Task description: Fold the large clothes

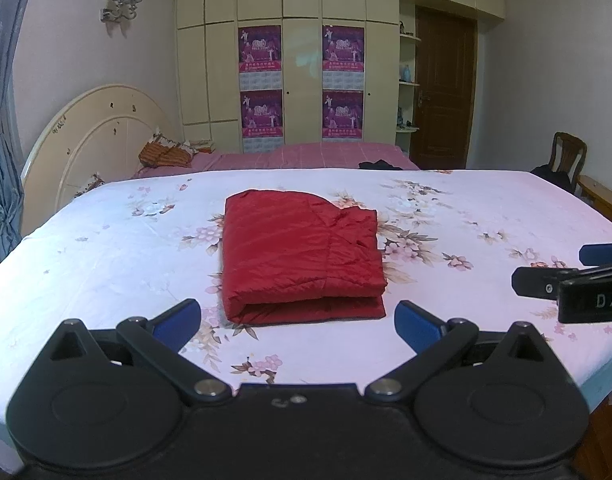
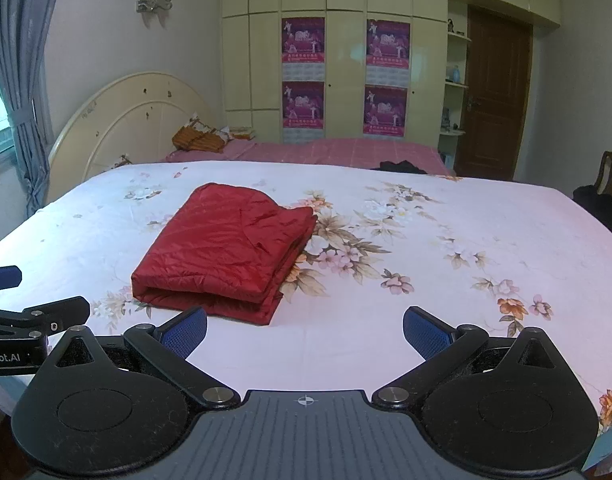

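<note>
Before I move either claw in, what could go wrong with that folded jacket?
The red jacket looks slick and puffy; its layered near edge gapes, so a nudge may spring the fold open. Both claws are open, the left claw close to that edge, so it could catch a single layer. The floral sheet might bunch underneath.

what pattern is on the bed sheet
Pale sheet printed with pink and orange flowers; clearest in the right wrist view.
</note>
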Tool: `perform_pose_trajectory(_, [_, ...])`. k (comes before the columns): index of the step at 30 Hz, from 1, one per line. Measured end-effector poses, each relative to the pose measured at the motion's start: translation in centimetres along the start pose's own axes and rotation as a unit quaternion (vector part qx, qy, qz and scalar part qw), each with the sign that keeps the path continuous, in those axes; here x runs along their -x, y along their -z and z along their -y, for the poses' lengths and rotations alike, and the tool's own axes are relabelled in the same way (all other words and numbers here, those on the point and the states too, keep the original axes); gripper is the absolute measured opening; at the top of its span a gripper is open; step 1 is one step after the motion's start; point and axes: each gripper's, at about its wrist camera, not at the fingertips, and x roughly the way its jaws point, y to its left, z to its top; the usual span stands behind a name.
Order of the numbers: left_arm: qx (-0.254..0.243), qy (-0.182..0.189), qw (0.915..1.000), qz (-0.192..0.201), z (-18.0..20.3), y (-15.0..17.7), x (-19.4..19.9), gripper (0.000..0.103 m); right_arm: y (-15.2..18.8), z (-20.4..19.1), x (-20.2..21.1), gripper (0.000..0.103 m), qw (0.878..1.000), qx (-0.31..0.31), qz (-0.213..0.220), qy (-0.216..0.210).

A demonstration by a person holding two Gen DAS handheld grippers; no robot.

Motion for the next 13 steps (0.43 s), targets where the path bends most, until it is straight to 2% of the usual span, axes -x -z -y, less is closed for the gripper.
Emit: perform_pose_trajectory(13, [0.005, 0.011, 0.9999, 0.004, -1.7, 0.1, -0.2, 0.103, 0.1, -0.7, 0.1, 0.103, 1.000, 0.005, 0.001, -0.001])
